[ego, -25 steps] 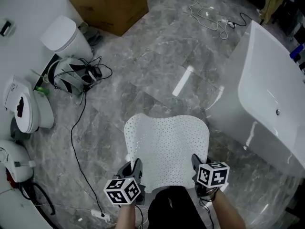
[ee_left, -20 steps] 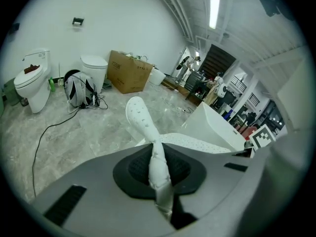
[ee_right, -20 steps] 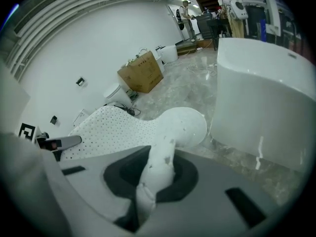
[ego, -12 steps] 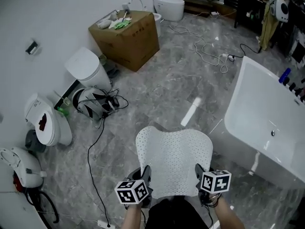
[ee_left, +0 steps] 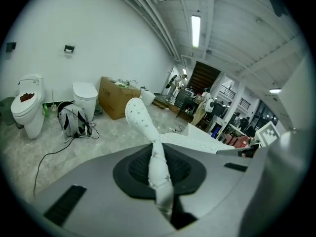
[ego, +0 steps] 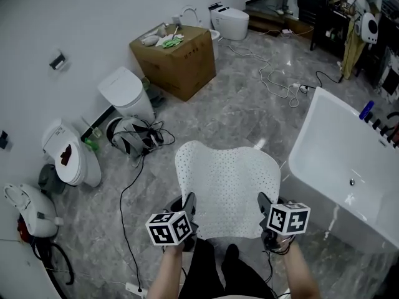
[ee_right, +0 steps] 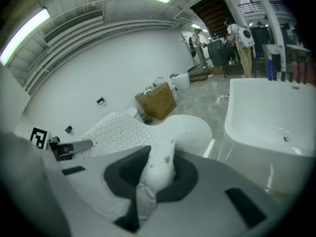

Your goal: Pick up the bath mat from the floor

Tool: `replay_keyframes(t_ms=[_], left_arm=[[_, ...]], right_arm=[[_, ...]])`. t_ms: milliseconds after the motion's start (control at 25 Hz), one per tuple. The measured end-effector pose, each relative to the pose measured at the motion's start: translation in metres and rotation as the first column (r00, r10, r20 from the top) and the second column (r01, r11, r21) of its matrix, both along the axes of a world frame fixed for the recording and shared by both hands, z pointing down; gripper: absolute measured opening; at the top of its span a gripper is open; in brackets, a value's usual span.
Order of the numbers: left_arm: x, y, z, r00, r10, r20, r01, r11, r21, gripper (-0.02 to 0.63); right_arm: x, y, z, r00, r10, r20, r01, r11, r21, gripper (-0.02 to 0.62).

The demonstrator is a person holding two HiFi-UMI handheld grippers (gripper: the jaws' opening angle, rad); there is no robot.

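The white perforated bath mat (ego: 227,187) hangs spread out between my two grippers, lifted off the grey marble floor. My left gripper (ego: 187,212) is shut on its near left corner; in the left gripper view the mat's edge (ee_left: 154,152) runs pinched between the jaws. My right gripper (ego: 265,215) is shut on the near right corner, and in the right gripper view the mat (ee_right: 160,164) bunches up between the jaws. The mat's far edge curves away from me.
A white bathtub (ego: 349,185) stands at the right. Along the left wall are a cardboard box (ego: 174,58), a white bin (ego: 124,92), a helmet with cables (ego: 131,136) and toilets (ego: 65,154). A black cable (ego: 124,223) trails over the floor at my left.
The mat has risen higher off the floor with both grippers still holding it. The view has tilted up, so more of the wall, box and far room shows.
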State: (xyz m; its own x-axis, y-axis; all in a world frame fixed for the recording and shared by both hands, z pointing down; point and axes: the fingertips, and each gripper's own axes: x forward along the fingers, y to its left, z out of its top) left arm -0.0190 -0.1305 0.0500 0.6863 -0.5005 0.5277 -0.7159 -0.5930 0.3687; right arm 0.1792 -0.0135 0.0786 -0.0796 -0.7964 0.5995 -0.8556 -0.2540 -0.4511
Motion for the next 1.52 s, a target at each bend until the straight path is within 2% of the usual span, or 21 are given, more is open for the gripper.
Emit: replay_keyframes(t_ms=[440,720,1520], left_arm=[[0.0,-0.023,-0.068,0.996,0.056,-0.064,-0.048,0.992,0.114,0.025],[0.004,-0.054,-0.091,0.99,0.106,-0.094,-0.092,0.986,0.142,0.025],[0.011,-0.186,-0.105,0.966,0.221,-0.133,-0.201,0.968,0.152,0.025]], right_arm=[[-0.001,-0.014,-0.077,0.996,0.035,-0.081,-0.023,0.99,0.142,0.029],[-0.001,-0.032,-0.103,0.986,0.093,-0.139,-0.066,0.98,0.186,0.028],[-0.005,-0.131,-0.111,0.954,0.215,-0.211,-0.18,0.969,0.171,0.026]])
